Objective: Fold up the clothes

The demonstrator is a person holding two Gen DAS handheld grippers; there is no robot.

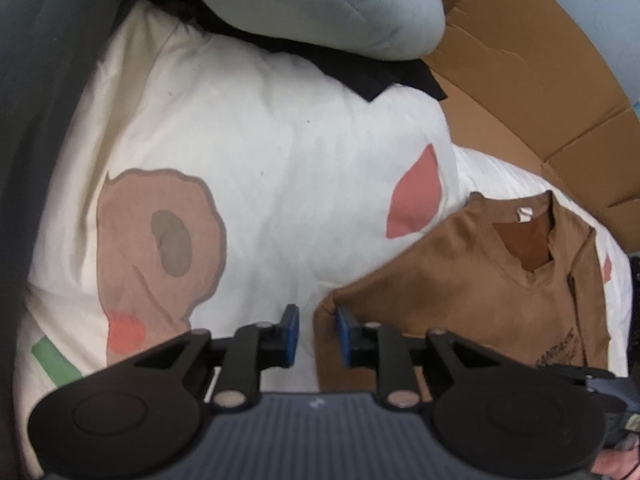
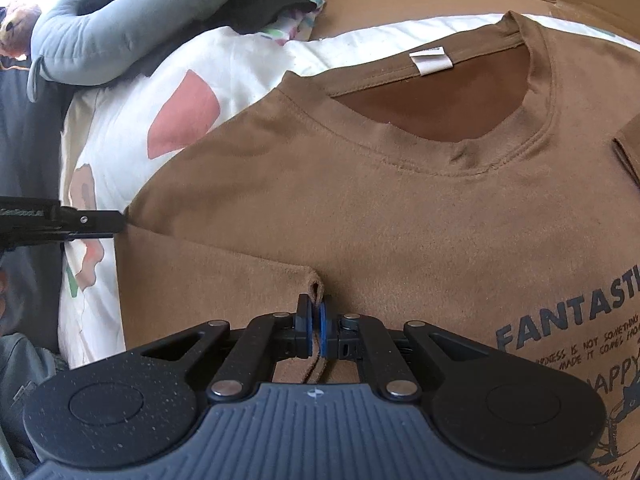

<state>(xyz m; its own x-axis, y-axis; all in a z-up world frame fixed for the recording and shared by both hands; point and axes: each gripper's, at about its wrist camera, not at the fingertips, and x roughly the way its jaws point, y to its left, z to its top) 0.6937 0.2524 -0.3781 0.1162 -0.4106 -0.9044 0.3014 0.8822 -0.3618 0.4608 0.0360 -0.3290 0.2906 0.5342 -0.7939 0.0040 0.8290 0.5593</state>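
Brown T-shirt [image 2: 400,208] lies print-up on the bed cover [image 1: 280,140], collar away from us, ahead of both tongs. Right tongs [image 2: 316,330] are clamped together on a folded edge of the shirt, apparently a sleeve or side flap carried over the chest. Left tongs [image 1: 317,330] stand apart: fabric edge sits between the pads [image 1: 343,330] but they're not biting it. In the right wrist view the left tongs' tip just meets the shirt's shoulder corner.

Risks, as we judge them:
- Only one side gripped. If we pull with the right, the shoulder corner can drag and the fold goes skewed.
- Right pinch is thin, near the hem; it could slip out under tension.
- Bed cover is soft and may bunch under the shirt.

Count: one shirt, two tongs, one grey-blue cushion [image 2: 120,28], one cardboard box [image 1: 540,80] beyond the shirt.
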